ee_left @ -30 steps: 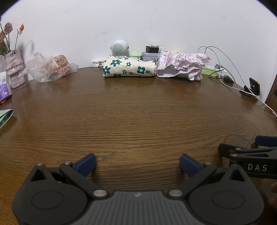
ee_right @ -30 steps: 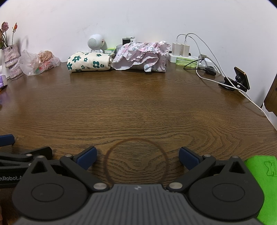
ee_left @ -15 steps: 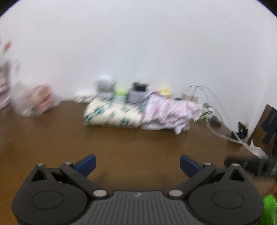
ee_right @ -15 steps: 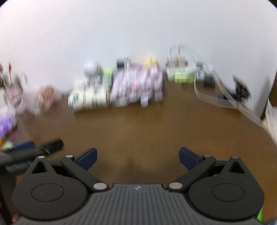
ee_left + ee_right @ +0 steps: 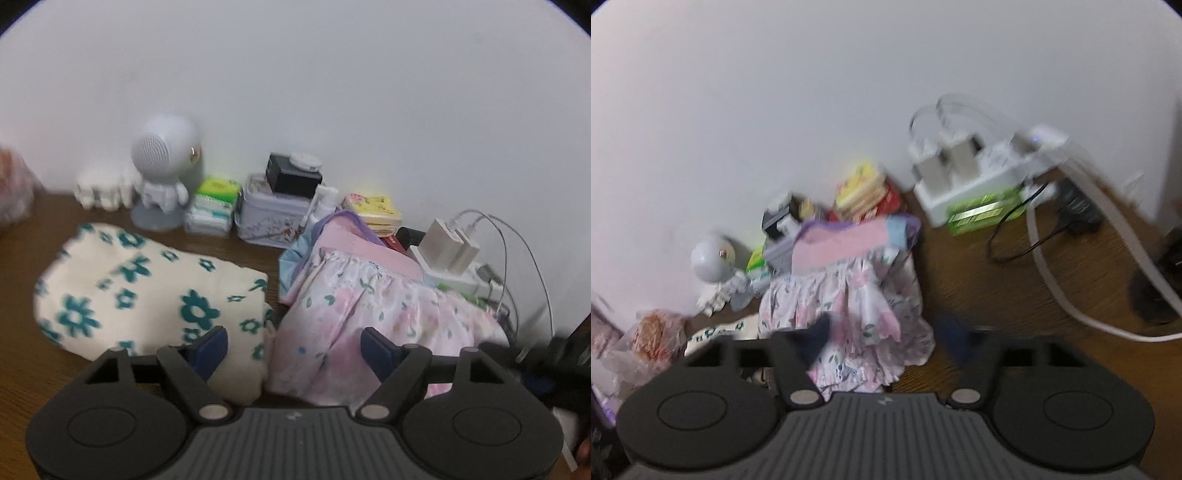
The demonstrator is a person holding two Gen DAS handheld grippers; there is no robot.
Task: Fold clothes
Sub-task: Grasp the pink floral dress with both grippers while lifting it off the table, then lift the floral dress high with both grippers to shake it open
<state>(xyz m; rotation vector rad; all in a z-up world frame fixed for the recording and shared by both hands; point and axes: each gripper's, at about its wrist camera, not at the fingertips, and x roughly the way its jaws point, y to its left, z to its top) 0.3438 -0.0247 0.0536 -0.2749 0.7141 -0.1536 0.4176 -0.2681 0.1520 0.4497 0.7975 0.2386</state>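
A pink floral frilled garment [image 5: 373,314] lies bunched at the back of the wooden table [image 5: 22,354], with a pink and blue cloth [image 5: 351,243] on top of it. A folded cream garment with teal flowers [image 5: 147,295] lies to its left. My left gripper [image 5: 293,345] is open, its fingers just in front of both garments, straddling the gap between them. My right gripper [image 5: 890,339] is open at the right front of the pink floral garment [image 5: 849,314]; its left finger overlaps the cloth. The view is blurred.
Along the wall stand a white robot speaker [image 5: 164,173], tissue packs [image 5: 214,203], a tin box [image 5: 275,218], a power strip with chargers [image 5: 971,177] and cables [image 5: 1071,280]. A plastic bag [image 5: 646,339] lies at the left. The other gripper shows at the right edge [image 5: 565,354].
Both grippers have moved forward from the front of the table to the garments at the back wall. Both stay open.
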